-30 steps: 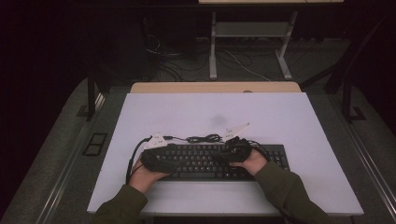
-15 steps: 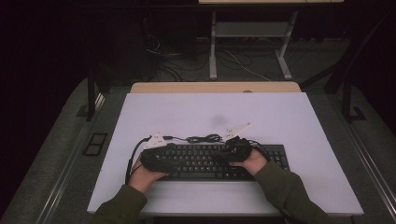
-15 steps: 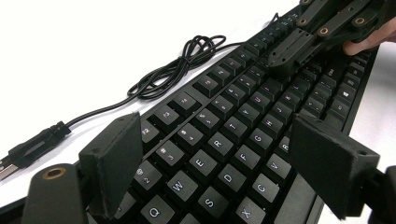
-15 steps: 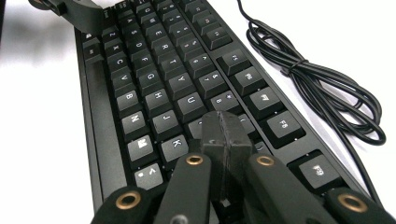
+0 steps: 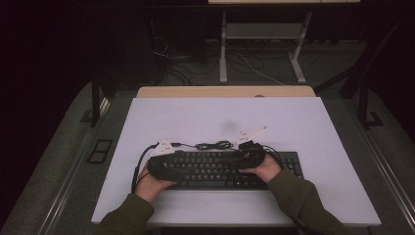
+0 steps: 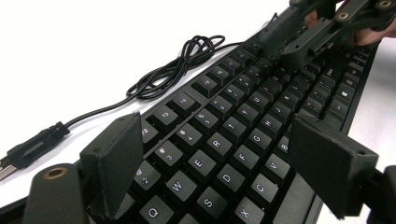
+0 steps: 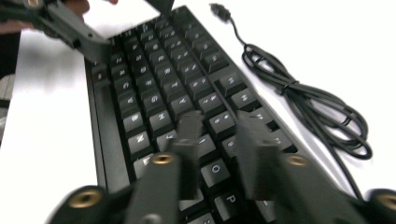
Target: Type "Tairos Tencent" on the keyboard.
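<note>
A black keyboard lies near the front of the white table, its keys faintly lit. My left gripper hovers low over the keyboard's left half, and its jaws stand wide apart above the letter keys with nothing gripped. My right gripper hangs over the right half. Its jaws have just been opening and look blurred, with a narrow gap and nothing between them. Each gripper view shows the other gripper farther off: the right gripper and the left gripper.
The keyboard's coiled black cable lies on the table just behind it, and its plug rests loose on the white top. A wooden desk edge borders the far side. Beyond it, cables and a frame stand on the dark floor.
</note>
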A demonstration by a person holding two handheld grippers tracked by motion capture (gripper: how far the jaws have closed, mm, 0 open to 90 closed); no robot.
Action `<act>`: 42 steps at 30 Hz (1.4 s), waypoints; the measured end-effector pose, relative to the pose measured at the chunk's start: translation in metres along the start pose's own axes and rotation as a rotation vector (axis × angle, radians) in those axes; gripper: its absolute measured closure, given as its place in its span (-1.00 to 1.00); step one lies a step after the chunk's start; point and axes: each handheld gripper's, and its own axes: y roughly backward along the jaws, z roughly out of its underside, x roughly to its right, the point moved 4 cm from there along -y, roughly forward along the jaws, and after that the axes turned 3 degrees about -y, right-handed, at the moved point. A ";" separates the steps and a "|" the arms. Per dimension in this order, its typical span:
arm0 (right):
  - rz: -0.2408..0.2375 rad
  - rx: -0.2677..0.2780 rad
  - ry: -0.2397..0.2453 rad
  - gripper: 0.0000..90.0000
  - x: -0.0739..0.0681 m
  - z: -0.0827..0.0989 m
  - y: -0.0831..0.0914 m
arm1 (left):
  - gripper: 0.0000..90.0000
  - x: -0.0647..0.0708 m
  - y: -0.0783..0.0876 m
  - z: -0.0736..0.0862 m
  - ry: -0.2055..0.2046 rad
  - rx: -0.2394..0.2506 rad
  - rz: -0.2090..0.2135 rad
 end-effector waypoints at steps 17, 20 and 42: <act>0.048 0.085 -0.047 -0.36 0.008 -0.002 0.001 | 0.15 -0.001 0.011 0.006 -0.012 -0.023 0.022; 0.053 0.088 -0.046 -0.39 0.009 -0.002 0.000 | 0.38 0.000 0.012 0.008 -0.018 -0.039 0.024; 0.062 0.093 -0.045 -0.44 0.011 0.000 0.000 | 0.97 0.003 0.004 0.017 -0.038 -0.117 0.030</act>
